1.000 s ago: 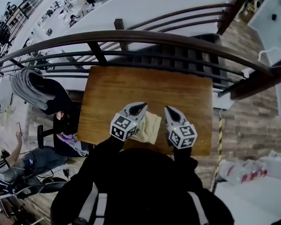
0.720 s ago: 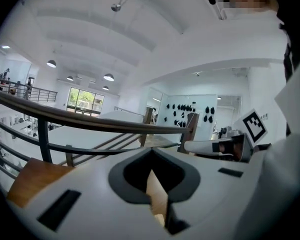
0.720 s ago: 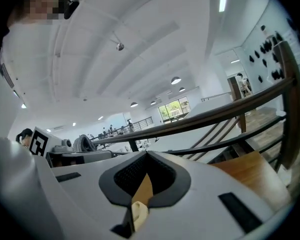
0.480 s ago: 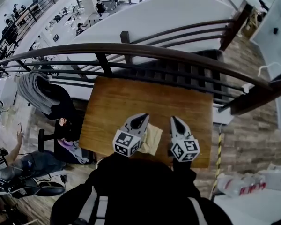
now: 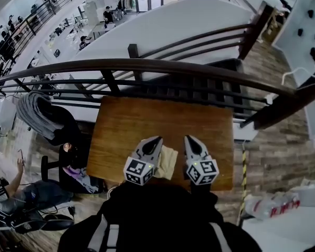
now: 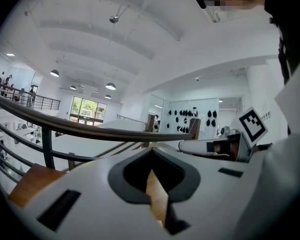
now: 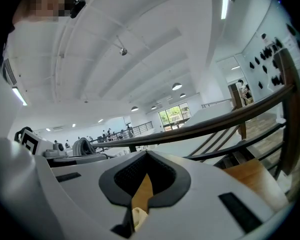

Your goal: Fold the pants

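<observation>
With the left claw (image 5: 155, 140) and right claw (image 5: 189, 139) both clenched on nothing, the pale pants (image 5: 168, 163) lie bundled below and between them on the tabletop (image 5: 147, 117); likely light, limp and non-slippery, they are best pinched at a folded edge.

Open-plan office mezzanine: curved railing (image 5: 147, 63), people (image 5: 84, 39) seated at work below (white atrium).
</observation>
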Available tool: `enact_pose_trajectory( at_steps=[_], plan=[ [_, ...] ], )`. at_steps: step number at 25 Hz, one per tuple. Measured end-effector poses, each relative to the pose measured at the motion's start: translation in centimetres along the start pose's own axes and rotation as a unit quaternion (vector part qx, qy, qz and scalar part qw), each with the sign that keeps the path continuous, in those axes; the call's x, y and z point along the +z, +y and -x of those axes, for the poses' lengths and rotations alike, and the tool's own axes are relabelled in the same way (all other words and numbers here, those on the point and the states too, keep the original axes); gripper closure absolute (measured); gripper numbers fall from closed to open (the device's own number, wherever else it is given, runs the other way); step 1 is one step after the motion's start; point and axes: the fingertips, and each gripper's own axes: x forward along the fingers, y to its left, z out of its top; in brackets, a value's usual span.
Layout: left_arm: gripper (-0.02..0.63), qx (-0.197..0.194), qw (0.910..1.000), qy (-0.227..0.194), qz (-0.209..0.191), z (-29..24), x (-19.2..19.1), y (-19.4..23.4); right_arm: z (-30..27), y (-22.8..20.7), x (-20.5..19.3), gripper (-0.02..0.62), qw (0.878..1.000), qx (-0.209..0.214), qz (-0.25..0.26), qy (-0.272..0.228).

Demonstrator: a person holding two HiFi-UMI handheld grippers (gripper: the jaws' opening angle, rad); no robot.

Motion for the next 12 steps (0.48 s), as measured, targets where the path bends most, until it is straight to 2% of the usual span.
enact_pose_trajectory(
  at_steps=[12],
  plan=[
    [0.603, -0.005, 1.0000, -0.007, 0.004, 0.25, 0.57, -0.07, -0.01, 0.09, 0.94, 0.592, 1.000, -0.005, 0.005, -0.003]
  ],
)
